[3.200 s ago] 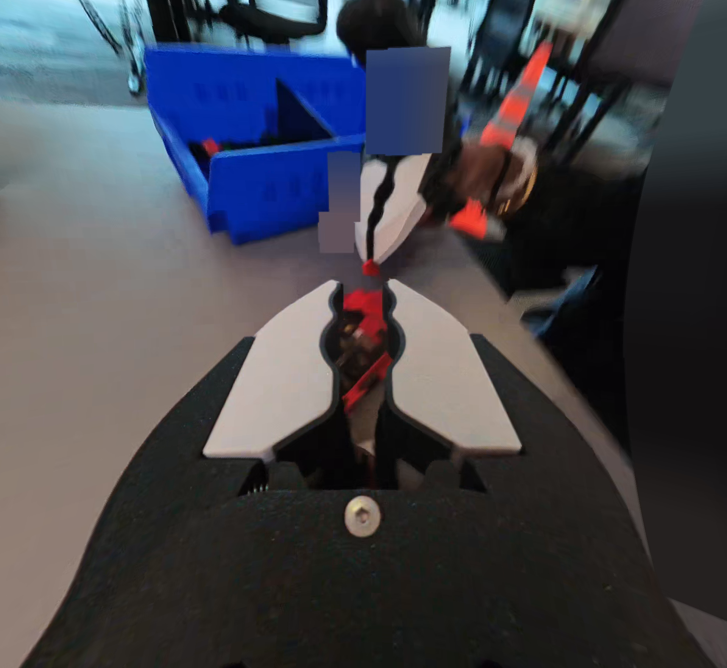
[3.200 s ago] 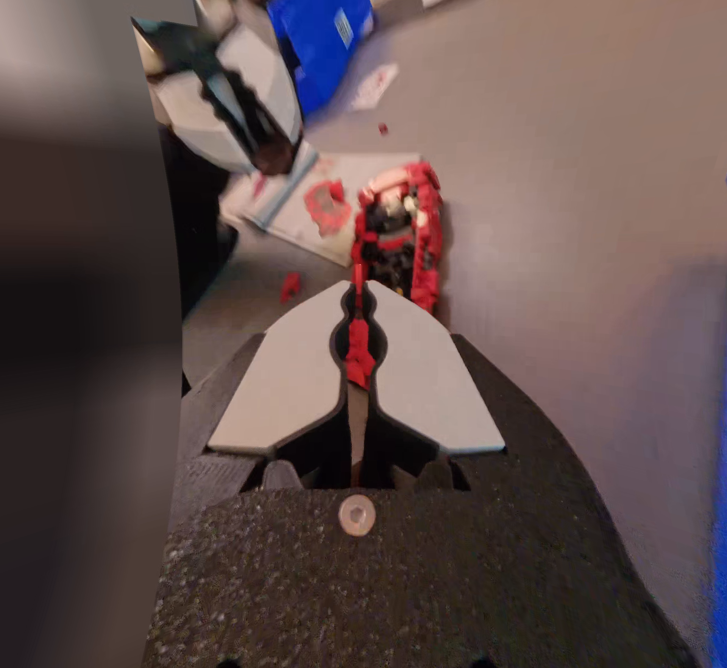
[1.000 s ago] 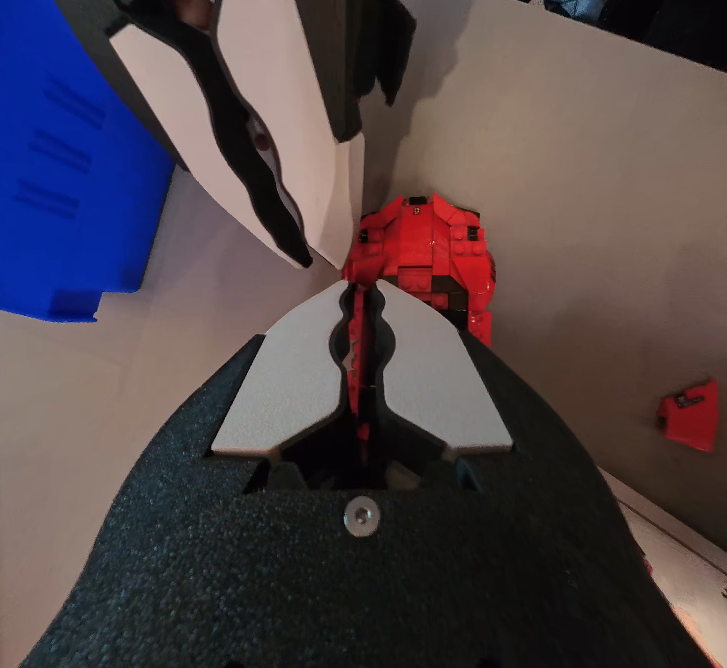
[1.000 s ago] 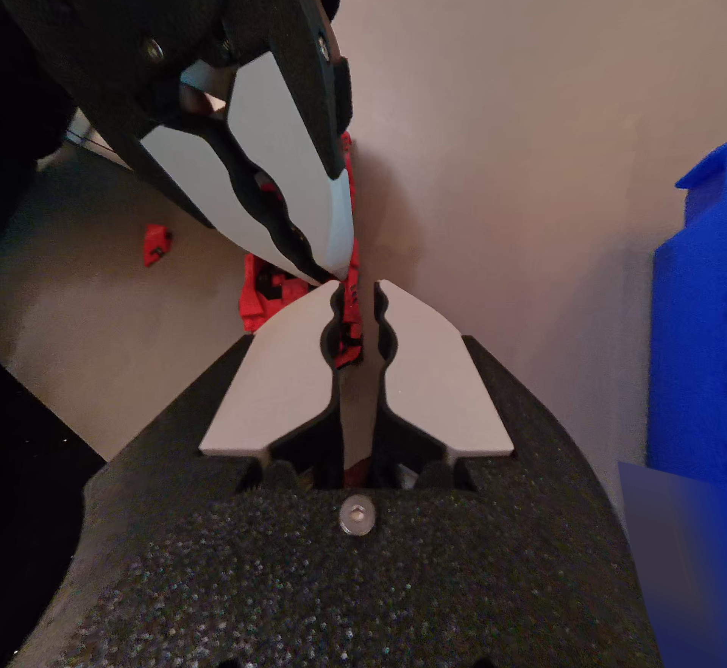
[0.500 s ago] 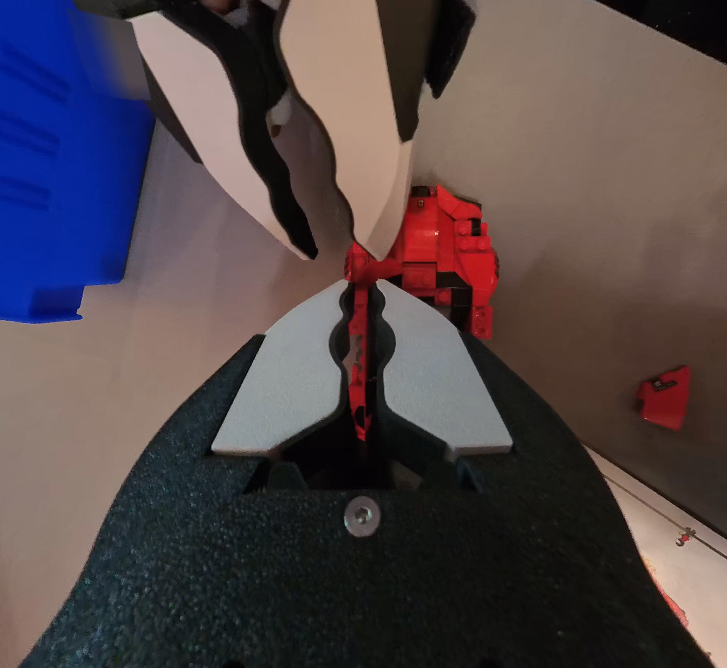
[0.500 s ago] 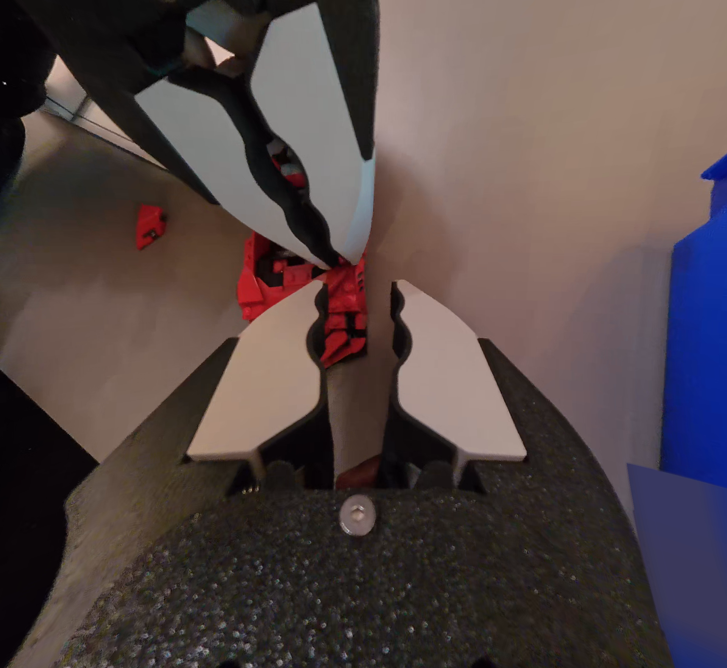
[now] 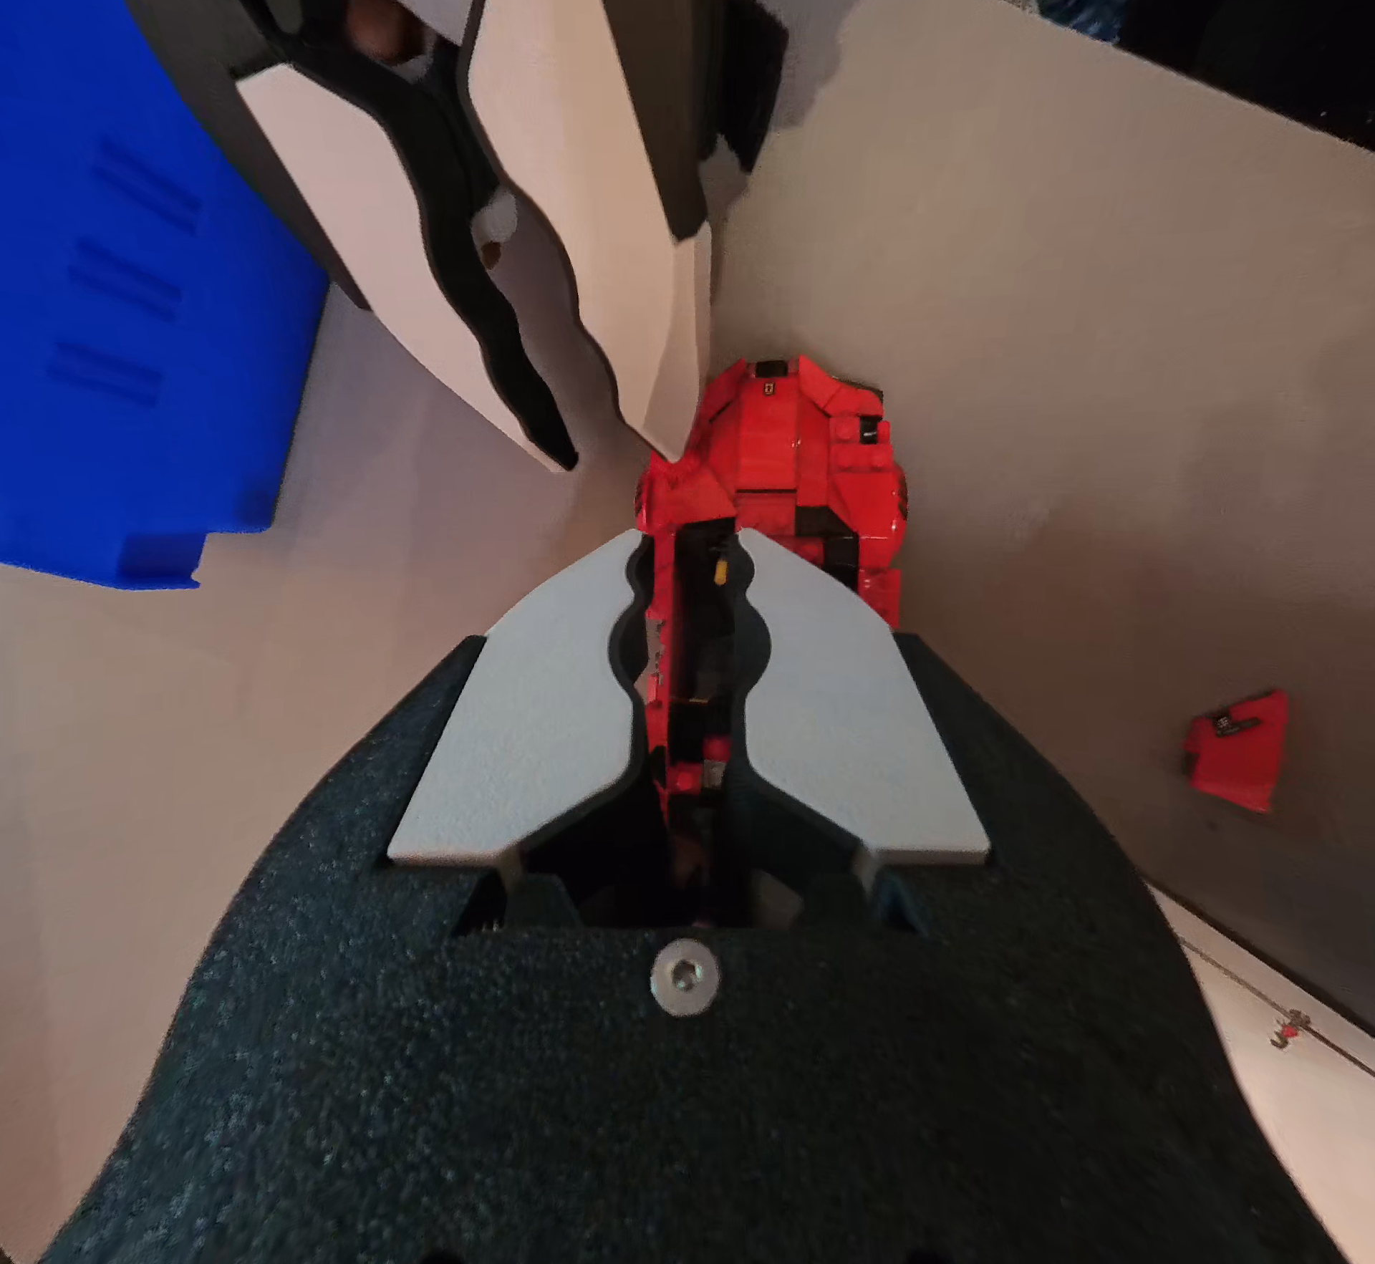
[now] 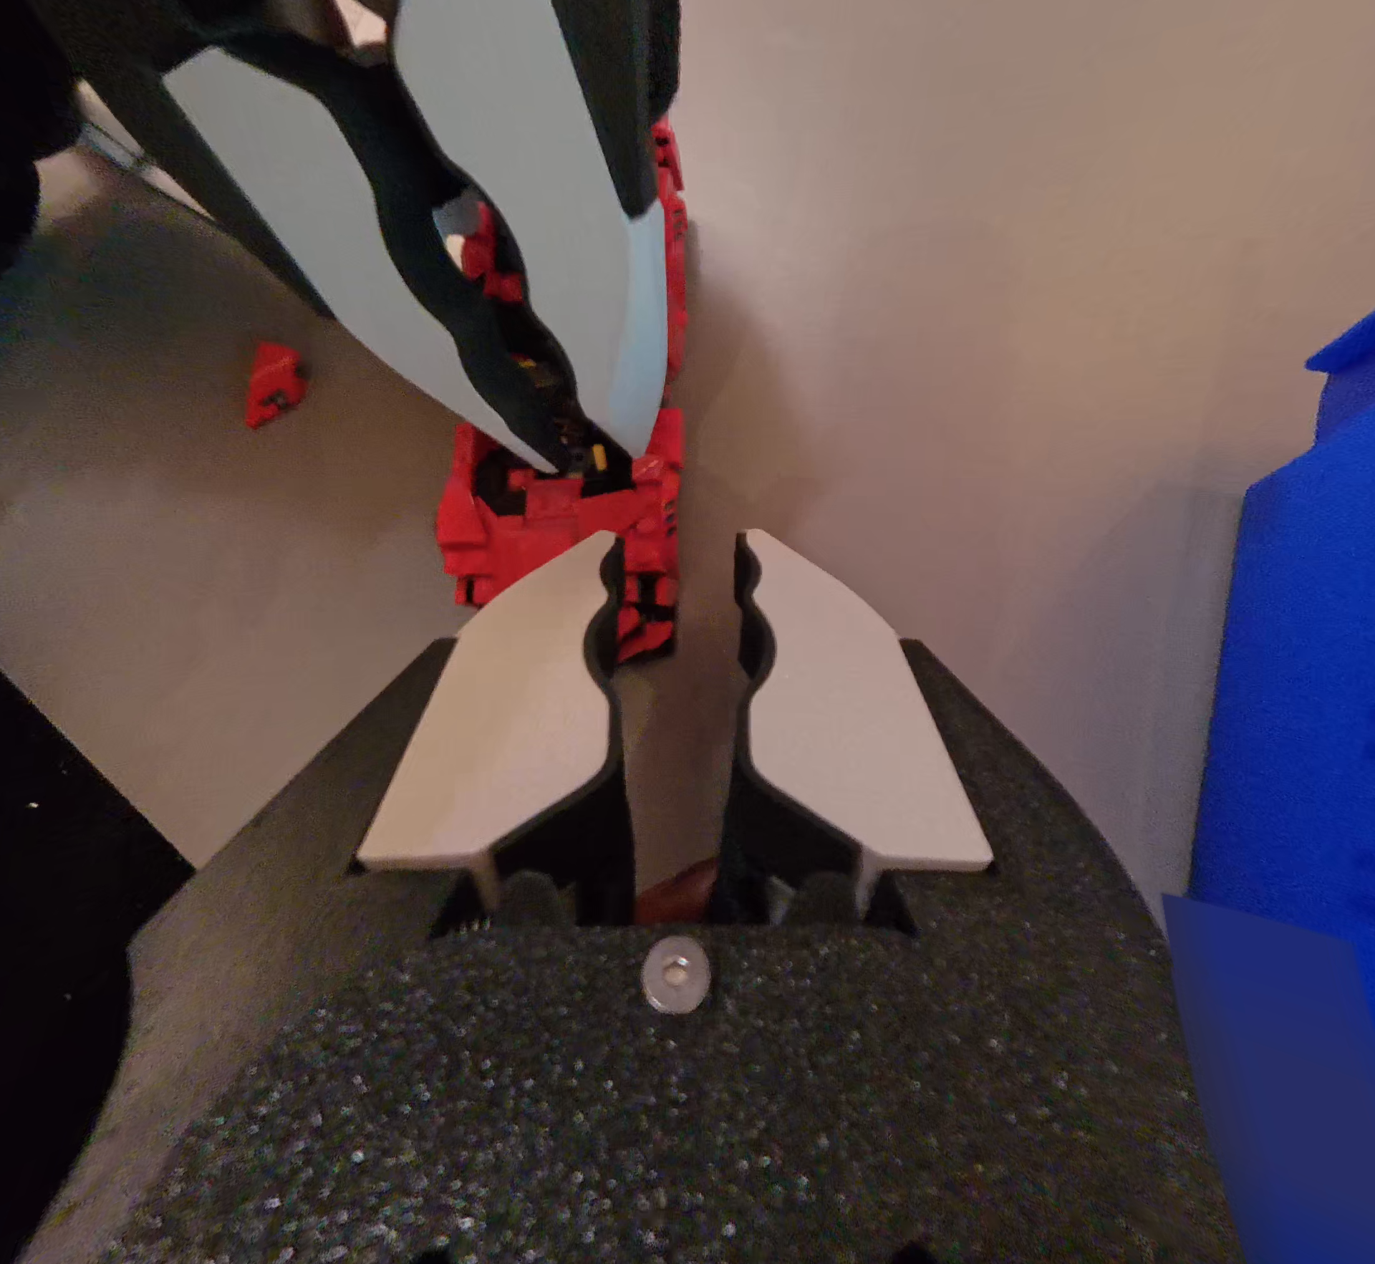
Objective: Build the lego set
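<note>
A red and black lego car (image 7: 803,454) lies on the beige table. My left gripper (image 7: 690,535) is shut on the car's left side, with its red wall and dark cabin between the jaws. My right gripper (image 8: 677,535) is open, with its left finger against the car's edge (image 8: 536,529) and nothing between the jaws. In the left wrist view the right gripper (image 7: 617,458) comes down from above, one tip touching the car's front corner. In the right wrist view the left gripper (image 8: 595,462) straddles the cabin. A loose red piece (image 7: 1235,752) lies apart on the table, also in the right wrist view (image 8: 271,384).
A blue bin (image 7: 111,261) stands close on the left of the left wrist view and on the right of the right wrist view (image 8: 1302,633). A white paper sheet (image 7: 1302,1079) lies at the lower right. The table edge (image 8: 111,782) drops to dark floor. Only a small space, under 4 cm, lies between the two pairs of fingers. From either gripper's tips it is about 15 cm to the loose red piece (image 7: 1235,752). The right camera catches it too, in the right wrist view (image 8: 272,381).
Both grippers came down to the car on the table. The right gripper's jaws opened over the last second. The left gripper's jaws stand wider apart on the car than half a second ago.
</note>
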Available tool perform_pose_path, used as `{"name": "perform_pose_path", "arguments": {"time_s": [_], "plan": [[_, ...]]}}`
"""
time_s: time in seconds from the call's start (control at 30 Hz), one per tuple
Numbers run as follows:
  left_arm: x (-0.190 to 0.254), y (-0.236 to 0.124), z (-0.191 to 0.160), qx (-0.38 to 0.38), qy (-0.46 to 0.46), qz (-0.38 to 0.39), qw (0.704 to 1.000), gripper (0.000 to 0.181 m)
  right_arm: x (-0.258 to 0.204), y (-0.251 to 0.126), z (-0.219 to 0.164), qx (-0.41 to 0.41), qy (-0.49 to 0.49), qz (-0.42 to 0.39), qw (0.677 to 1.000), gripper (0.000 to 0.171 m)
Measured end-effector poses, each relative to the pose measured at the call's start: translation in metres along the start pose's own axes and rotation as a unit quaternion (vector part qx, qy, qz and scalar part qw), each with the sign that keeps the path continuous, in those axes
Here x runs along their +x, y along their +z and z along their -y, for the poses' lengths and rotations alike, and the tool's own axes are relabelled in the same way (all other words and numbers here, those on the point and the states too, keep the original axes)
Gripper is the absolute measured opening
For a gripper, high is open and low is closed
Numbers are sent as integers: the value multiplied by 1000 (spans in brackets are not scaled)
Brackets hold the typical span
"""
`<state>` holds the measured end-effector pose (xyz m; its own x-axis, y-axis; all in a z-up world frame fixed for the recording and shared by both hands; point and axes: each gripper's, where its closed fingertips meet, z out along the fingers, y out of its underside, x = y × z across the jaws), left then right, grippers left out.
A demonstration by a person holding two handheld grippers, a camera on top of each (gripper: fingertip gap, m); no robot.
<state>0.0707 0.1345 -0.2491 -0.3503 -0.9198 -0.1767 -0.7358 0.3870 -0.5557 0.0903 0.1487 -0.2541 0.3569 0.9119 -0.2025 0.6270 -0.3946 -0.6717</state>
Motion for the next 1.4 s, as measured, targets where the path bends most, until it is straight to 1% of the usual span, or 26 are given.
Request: {"name": "perform_pose_path", "arguments": {"time_s": [0.1, 0.17, 0.3, 0.37, 0.6, 0.8, 0.87, 1.03, 1.13, 1.17, 1.4], "plan": [[1, 0, 1, 7, 7, 16, 1000, 19, 1, 1, -5, -5, -14, 1, 1000, 25], [0, 2, 2, 10, 11, 25, 1000, 20, -3, 3, -8, -5, -12, 23, 1000, 21], [-1, 7, 4, 10, 19, 42, 999, 21, -11, 5, -11, 1, 8, 73, 997, 24], [-1, 9, 5, 10, 20, 47, 999, 21, -12, 5, -11, 2, 9, 79, 997, 24], [-5, 10, 6, 13, 10, 64, 998, 19, -12, 6, -12, -1, 1, 73, 997, 19], [-6, 9, 5, 9, 7, 77, 997, 18, -10, 3, -7, 13, -4, 63, 998, 16], [-5, 7, 3, 9, 8, 78, 997, 19, -10, -1, -2, 30, -28, 51, 998, 19], [-2, 5, 2, 13, 11, 75, 997, 18, -16, -4, 3, 59, -168, -17, 984, 19], [-2, 8, 0, 9, 11, 76, 997, 18, -16, 2, 0, 36, -179, -34, 983, 25], [-3, 8, 1, 10, 10, 79, 997, 16, -16, 3, -1, 31, -177, -33, 983, 25], [-2, 10, 2, 17, 6, 79, 997, 13, -18, 8, 1, 16, -186, -25, 982, 9]]}}
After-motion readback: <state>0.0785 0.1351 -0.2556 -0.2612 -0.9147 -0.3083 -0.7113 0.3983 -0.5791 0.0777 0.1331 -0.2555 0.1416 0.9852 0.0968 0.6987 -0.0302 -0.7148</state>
